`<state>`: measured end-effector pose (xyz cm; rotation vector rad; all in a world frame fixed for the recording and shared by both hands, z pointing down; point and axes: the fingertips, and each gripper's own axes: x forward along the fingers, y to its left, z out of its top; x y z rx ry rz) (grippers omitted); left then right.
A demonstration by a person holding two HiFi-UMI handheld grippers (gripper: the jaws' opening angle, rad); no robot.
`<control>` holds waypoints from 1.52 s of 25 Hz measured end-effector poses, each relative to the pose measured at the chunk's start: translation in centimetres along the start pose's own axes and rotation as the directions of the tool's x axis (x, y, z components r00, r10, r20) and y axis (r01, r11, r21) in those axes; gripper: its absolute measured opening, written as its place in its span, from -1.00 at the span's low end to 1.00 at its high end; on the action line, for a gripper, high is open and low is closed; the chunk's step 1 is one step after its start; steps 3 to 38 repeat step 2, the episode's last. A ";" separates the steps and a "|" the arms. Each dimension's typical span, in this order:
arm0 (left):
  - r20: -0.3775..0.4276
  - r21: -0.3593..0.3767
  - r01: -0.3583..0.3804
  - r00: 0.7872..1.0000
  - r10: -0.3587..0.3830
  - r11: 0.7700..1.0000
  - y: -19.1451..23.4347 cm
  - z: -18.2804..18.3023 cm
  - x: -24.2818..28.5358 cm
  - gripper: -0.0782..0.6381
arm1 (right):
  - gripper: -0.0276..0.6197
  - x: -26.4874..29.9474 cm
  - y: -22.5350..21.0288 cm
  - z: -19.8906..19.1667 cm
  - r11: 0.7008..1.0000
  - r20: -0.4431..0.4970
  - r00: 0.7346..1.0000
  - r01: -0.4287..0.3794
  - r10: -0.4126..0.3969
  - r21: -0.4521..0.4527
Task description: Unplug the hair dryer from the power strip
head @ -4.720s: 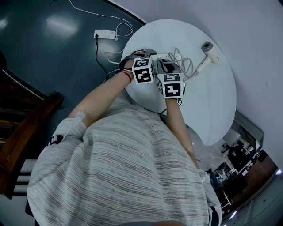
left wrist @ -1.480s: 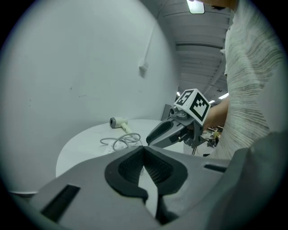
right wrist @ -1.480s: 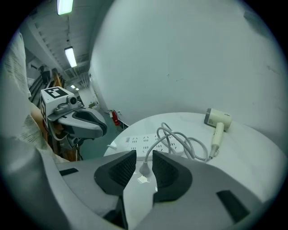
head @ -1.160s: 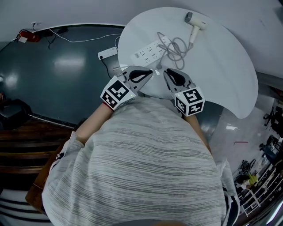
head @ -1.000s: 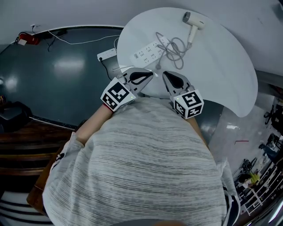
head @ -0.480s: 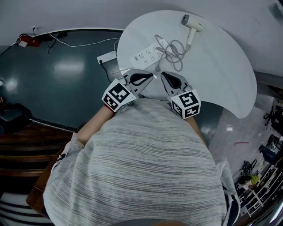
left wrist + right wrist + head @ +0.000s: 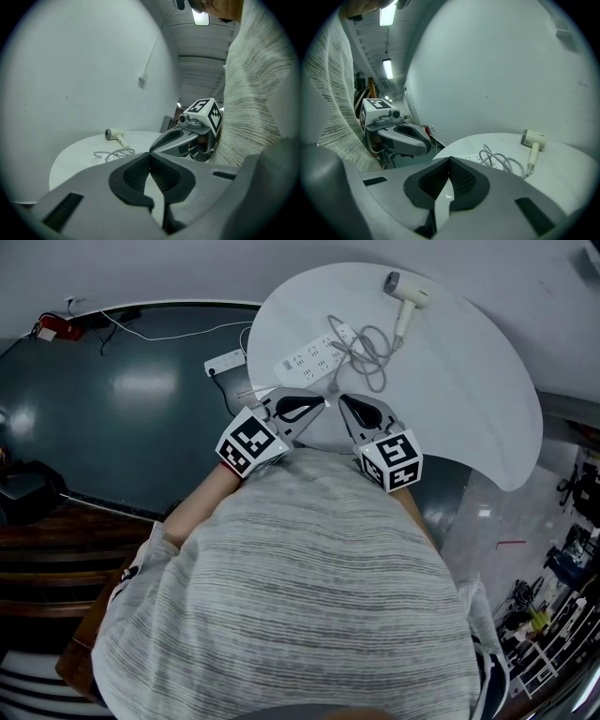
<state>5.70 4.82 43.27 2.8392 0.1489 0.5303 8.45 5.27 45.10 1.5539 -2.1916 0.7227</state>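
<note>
In the head view, we see the left tongs (image 7: 322, 402) and the right tongs (image 7: 340, 398) at the near edge of the round white desk (image 7: 459, 399). The white hair dryer (image 7: 405, 294) lies far across, its pale cord (image 7: 367, 345) looped beside the white power strip (image 7: 312, 355).

In the left gripper view, our left tongs are closed and empty.

In the right gripper view, our right tongs are likewise closed on nothing.

Head view looks steeply down; gripper views, apparently low, share the hair dryer (image 7: 409, 294).
</note>
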 end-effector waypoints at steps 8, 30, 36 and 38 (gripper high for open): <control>-0.001 -0.001 0.000 1.000 0.000 1.000 0.1 0.0 0.0 -0.76 | -0.84 0.1 0.0 -0.1 1.000 -0.006 1.000 0.002 -0.002 0.003; -0.001 -0.001 0.000 1.000 0.000 1.000 0.1 0.0 0.0 -0.76 | -0.84 0.1 0.0 -0.1 1.000 -0.006 1.000 0.002 -0.002 0.003; -0.001 -0.001 0.000 1.000 0.000 1.000 0.1 0.0 0.0 -0.76 | -0.84 0.1 0.0 -0.1 1.000 -0.006 1.000 0.002 -0.002 0.003; -0.001 -0.001 0.000 1.000 0.000 1.000 0.1 0.0 0.0 -0.76 | -0.84 0.1 0.0 -0.1 1.000 -0.006 1.000 0.002 -0.002 0.003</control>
